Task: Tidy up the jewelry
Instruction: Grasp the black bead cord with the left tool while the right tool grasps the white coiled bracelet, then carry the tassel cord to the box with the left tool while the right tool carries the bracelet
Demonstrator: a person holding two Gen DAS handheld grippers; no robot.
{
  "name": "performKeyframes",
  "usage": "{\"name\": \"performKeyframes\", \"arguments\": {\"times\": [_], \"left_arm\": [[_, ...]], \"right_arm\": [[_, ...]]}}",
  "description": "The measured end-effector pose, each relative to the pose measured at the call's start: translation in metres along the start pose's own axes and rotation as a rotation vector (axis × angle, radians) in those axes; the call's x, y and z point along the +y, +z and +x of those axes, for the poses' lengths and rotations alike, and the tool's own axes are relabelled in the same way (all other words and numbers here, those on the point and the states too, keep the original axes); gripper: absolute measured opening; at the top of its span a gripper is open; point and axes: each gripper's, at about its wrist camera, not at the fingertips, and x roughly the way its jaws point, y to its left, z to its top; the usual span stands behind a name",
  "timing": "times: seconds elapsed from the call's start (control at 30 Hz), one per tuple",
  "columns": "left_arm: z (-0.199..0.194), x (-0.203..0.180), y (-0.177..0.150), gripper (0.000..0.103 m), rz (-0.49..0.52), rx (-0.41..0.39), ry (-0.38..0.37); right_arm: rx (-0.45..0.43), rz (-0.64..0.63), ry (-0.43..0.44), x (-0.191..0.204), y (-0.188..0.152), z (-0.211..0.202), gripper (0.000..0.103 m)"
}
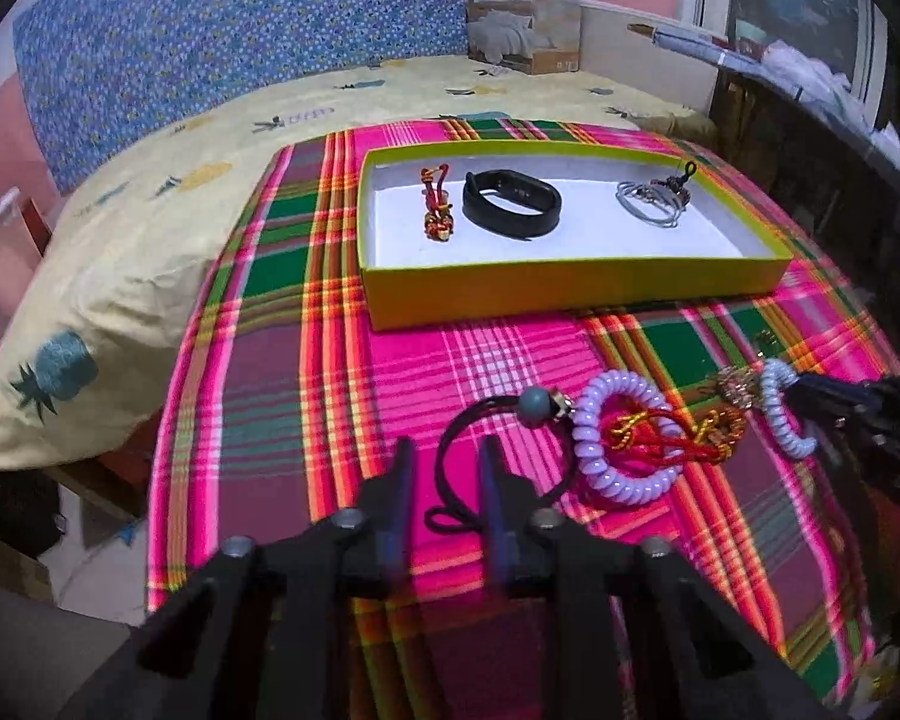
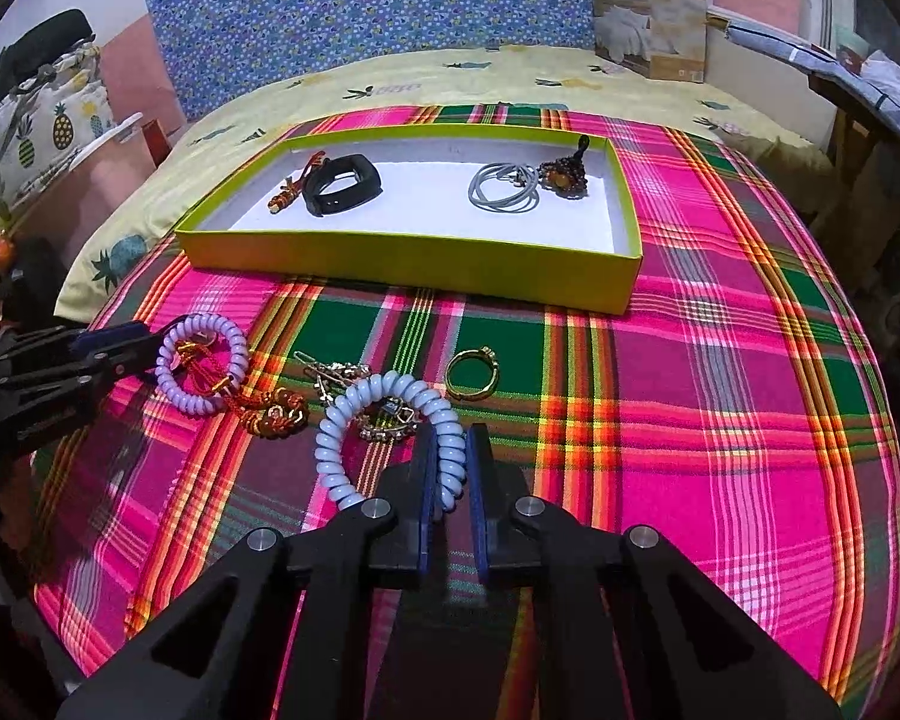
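2 handheld tongs worked over a bright plaid cloth spread on a bed. The right gripper had its jaws closed on the near side of a pale blue spiral hair tie, the coil pinched between the blue pads. The left gripper was nearly closed across the cord of a black elastic hair tie with a grey bead; whether the pads truly pressed the cord could not be told. Both ties lay on the cloth in front of a shallow yellow-green box, which held a black band, grey loops and 2 charms. A gold ring sat loose nearby. Both ties looked light, soft and springy, likely best gripped across one strand, though the smooth coil might slip
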Motion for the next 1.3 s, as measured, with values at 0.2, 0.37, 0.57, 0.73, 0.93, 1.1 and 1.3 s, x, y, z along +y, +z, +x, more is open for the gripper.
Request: {"name": "performKeyframes", "arguments": {"times": [0.2,0.37,0.57,0.73,0.93,1.1,1.3], "left_arm": [[-0.004,0.003,-0.003,0.002,-0.001,-0.008,-0.003],[-0.019,0.008,-0.008,0.002,-0.013,-0.046,-0.007],[-0.040,0.014,-0.012,0.002,-0.025,-0.086,-0.005],[-0.064,0.018,-0.011,0.002,-0.038,-0.133,-0.030],[-0.085,0.015,-0.006,0.002,-0.040,-0.180,-0.067],[-0.094,0.008,-0.001,0.002,-0.025,-0.199,-0.084],[-0.095,0.001,0.011,0.002,-0.002,-0.204,-0.099]], "right_arm": [[-0.023,0.013,0.004,-0.001,-0.002,-0.008,0.010],[-0.046,0.022,0.005,-0.004,-0.005,-0.020,0.010],[-0.067,0.033,0.006,-0.004,-0.009,-0.033,0.010],[-0.092,0.033,0.006,-0.001,-0.009,-0.046,0.010],[-0.129,0.028,0.009,0.003,-0.006,-0.061,0.010],[-0.146,0.026,0.012,0.004,-0.004,-0.069,0.010],[-0.158,0.019,0.016,0.004,0.002,-0.072,0.010]]}}
